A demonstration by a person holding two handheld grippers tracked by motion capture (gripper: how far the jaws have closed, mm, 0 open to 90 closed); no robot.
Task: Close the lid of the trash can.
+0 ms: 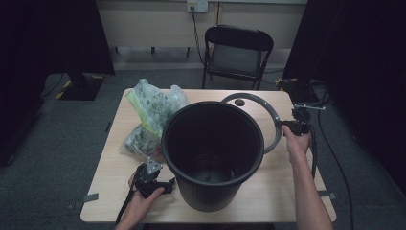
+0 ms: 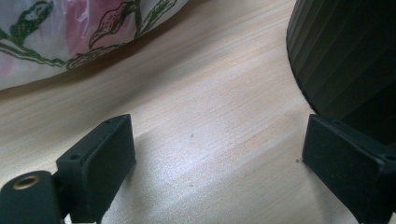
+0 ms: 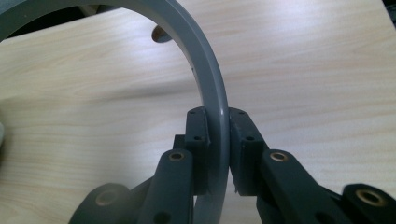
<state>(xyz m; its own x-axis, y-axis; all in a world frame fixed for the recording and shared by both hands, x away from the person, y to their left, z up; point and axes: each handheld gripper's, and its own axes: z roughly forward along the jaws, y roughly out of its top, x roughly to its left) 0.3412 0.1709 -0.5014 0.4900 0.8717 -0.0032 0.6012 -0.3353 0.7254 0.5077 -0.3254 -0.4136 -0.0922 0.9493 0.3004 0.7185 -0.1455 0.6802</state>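
A large black ribbed bin (image 1: 213,153) stands open in the middle of the wooden table (image 1: 287,191). A grey ring-shaped bin rim (image 1: 268,108) sits behind and to the right of it, lifted off the table. My right gripper (image 1: 291,125) is shut on the ring's right side; in the right gripper view both jaws pinch the grey band (image 3: 215,121). My left gripper (image 1: 165,184) rests on the table at the bin's left foot, jaws wide open with only bare wood between them (image 2: 219,154); the bin wall (image 2: 345,56) stands just beside its right jaw.
A crumpled patterned plastic bag (image 1: 153,115) lies on the table's left back part, close to the bin and ahead of the left gripper (image 2: 70,32). A black folding chair (image 1: 237,50) stands beyond the table. Cables trail off the right edge.
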